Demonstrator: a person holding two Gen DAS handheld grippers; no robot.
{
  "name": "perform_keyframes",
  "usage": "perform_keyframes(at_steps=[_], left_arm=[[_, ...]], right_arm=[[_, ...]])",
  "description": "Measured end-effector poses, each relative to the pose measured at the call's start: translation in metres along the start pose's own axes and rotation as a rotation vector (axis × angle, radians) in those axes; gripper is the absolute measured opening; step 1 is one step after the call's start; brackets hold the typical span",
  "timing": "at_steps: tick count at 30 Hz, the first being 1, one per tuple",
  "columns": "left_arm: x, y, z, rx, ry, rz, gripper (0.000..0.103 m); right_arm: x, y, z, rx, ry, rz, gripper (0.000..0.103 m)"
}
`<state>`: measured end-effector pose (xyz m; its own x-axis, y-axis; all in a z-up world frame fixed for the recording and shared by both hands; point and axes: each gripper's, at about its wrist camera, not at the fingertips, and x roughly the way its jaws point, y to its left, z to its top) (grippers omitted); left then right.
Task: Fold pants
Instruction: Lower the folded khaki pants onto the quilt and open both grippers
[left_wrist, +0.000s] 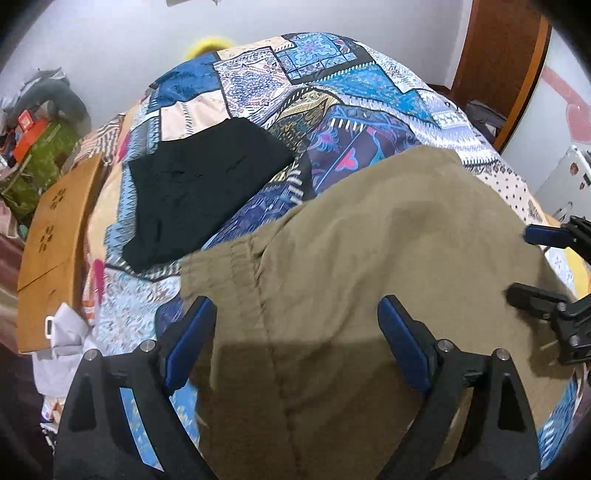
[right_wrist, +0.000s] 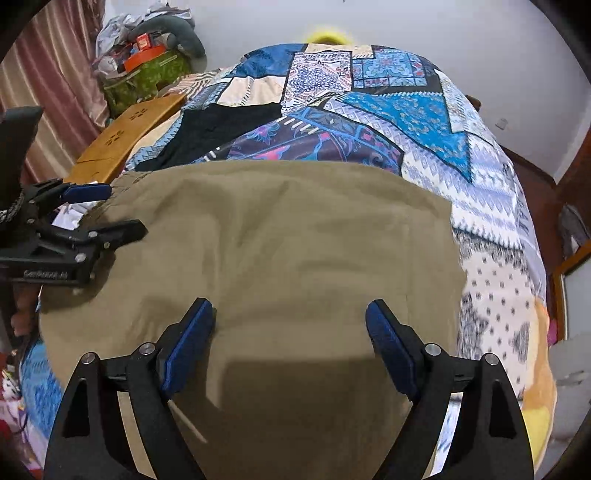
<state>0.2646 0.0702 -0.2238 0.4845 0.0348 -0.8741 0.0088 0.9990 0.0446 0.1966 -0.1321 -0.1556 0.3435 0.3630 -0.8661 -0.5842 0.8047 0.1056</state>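
While both tools hang just above the cloth, the left tool and the right tool each stand spread wide with nothing between their blue pads. Beneath them the khaki pants lie on the bed's patchwork cover, already doubled into a broad, fairly flat rectangle, so a further fold probably remains. Beyond, a black folded garment looks finished.
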Motion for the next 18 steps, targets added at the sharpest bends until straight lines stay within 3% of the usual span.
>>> perform_keyframes(at_steps=[9, 13, 18], left_arm=[[-0.027, 0.008, -0.041, -0.003, -0.004, 0.031, 0.091], [-0.041, 0.017, -0.053, -0.062, -0.004, 0.005, 0.091], [-0.051, 0.019, -0.075, -0.07, -0.028, 0.013, 0.097]], right_arm=[[-0.032, -0.01, -0.053, 0.082, -0.009, -0.005, 0.088], [-0.045, -0.016, -0.076, 0.16, -0.035, 0.026, 0.088], [-0.058, -0.015, -0.101, 0.203, -0.083, 0.013, 0.089]])
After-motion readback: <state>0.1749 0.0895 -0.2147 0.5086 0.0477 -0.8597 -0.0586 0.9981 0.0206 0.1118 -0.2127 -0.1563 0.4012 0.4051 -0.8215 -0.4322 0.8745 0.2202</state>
